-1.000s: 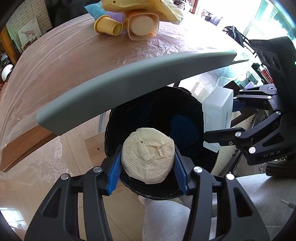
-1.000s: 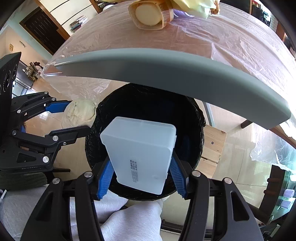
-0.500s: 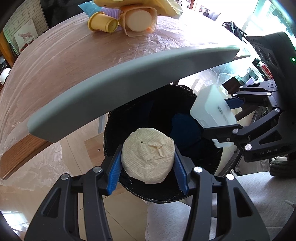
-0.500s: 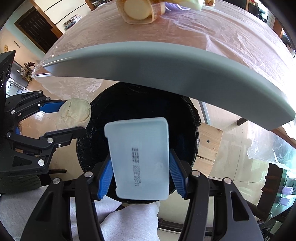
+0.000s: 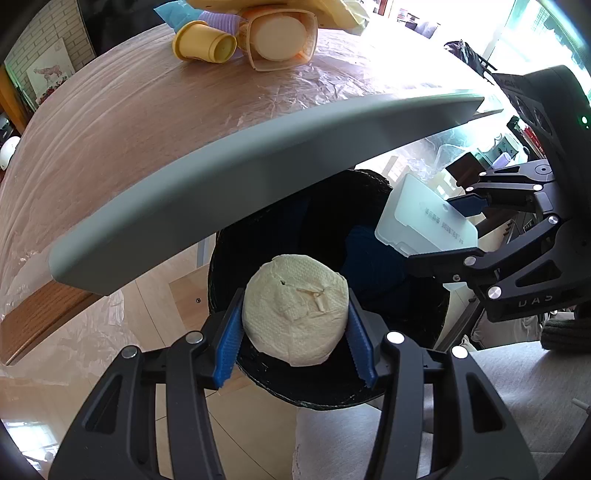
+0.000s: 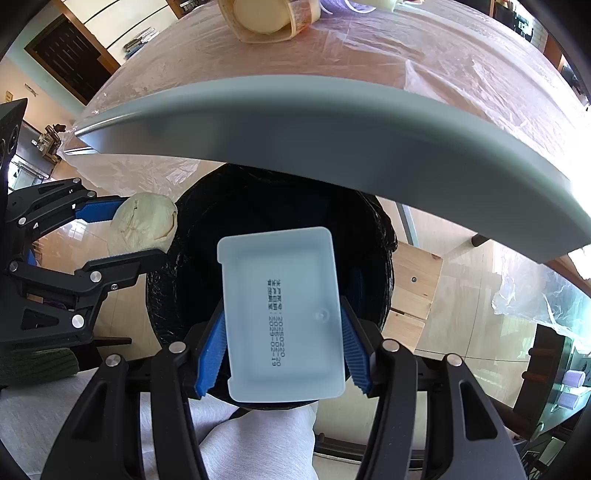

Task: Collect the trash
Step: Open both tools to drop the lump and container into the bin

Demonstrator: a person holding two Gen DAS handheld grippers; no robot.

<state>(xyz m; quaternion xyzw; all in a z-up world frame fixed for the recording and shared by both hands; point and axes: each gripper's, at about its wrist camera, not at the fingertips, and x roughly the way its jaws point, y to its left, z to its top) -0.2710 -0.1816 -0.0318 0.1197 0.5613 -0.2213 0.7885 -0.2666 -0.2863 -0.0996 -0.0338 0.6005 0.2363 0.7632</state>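
The left gripper (image 5: 295,328) squeezes a round wad of tissue (image 5: 295,314) between its blue pads. The right gripper (image 6: 282,343) squeezes a flat white plastic box (image 6: 282,317) the same way. Both pieces of trash hang over the black bin (image 5: 291,240), which sits on the floor under the table edge (image 5: 258,177).

In the left view the bin's open mouth is at 12 o'clock from the tissue. The box is at 2 o'clock, over the far rim. In the right view the box is right over the dark hole, and the tissue is at 10 o'clock, by the rim.

The step now looks like the drop. To do it well, I think each hand should be over the middle of the hole first, not the rim. Then open the tongs wide so the trash falls clean. The box is wide and could catch the rim, so tip it in end first. More trash waits on the table: a yellow cup (image 5: 205,42) and a clear tub (image 5: 282,35).
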